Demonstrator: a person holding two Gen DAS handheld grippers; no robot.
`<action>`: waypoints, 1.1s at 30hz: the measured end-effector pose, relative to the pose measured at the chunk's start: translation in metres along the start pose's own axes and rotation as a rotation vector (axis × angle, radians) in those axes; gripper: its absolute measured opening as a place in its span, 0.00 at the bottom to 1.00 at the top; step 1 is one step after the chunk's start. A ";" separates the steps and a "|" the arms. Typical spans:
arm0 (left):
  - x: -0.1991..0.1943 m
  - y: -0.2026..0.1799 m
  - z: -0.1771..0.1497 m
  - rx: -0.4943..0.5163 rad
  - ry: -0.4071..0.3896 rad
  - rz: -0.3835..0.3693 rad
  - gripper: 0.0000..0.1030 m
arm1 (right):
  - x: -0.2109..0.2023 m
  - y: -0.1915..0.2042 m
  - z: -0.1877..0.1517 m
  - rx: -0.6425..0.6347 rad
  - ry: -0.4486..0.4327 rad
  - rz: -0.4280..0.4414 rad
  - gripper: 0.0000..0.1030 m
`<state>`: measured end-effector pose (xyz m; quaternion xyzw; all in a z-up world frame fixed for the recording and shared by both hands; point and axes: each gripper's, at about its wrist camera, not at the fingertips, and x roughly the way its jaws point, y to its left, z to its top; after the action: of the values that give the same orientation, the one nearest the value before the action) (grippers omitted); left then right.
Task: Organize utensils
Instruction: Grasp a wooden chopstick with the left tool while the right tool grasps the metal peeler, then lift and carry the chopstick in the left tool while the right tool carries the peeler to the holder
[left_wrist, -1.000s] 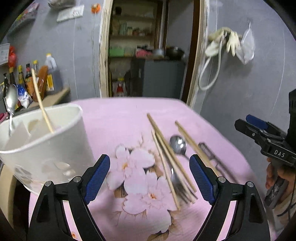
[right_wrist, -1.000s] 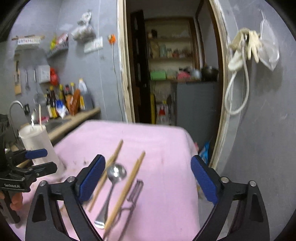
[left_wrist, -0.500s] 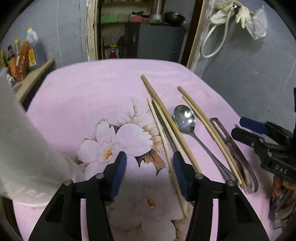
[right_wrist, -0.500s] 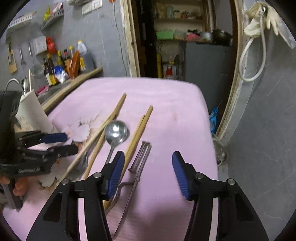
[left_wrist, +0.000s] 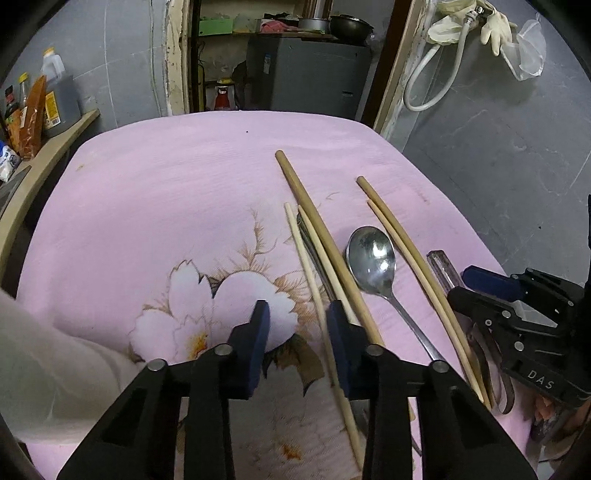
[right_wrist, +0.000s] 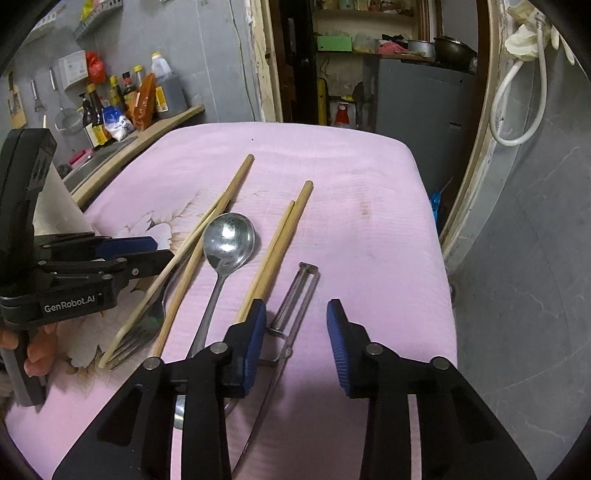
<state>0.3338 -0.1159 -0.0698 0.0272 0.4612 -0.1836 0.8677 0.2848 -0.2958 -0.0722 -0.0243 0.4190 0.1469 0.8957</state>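
Utensils laid out on pink cloth, both grippers low over them

L gripper (left_wrist: 297, 325) & R gripper (right_wrist: 295, 332): ribbed blue pads on black plastic, jaws have just been closing, now part apart, nothing clamped. Pale thin chopstick (left_wrist: 314, 291) lies between L pads; wire-frame peeler (right_wrist: 295, 299) between R pads, not pinched. Shiny steel spoon (right_wrist: 227, 243), round bowl up, sits between long round wooden sticks (right_wrist: 275, 254); fork (right_wrist: 142, 332) just beside L gripper. Floral cloth (right_wrist: 351, 206) soft, ribbed.
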 end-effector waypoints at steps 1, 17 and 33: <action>0.001 -0.001 0.001 0.001 0.004 0.001 0.22 | 0.002 0.001 0.002 -0.003 0.004 -0.004 0.25; 0.008 0.004 0.015 -0.053 0.064 -0.046 0.03 | 0.021 0.000 0.019 0.001 0.085 -0.002 0.18; -0.060 -0.003 -0.024 -0.091 -0.166 -0.087 0.02 | -0.039 0.018 -0.005 0.022 -0.158 0.081 0.13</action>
<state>0.2839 -0.0958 -0.0345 -0.0476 0.3962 -0.2015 0.8945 0.2522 -0.2892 -0.0449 0.0142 0.3493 0.1799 0.9195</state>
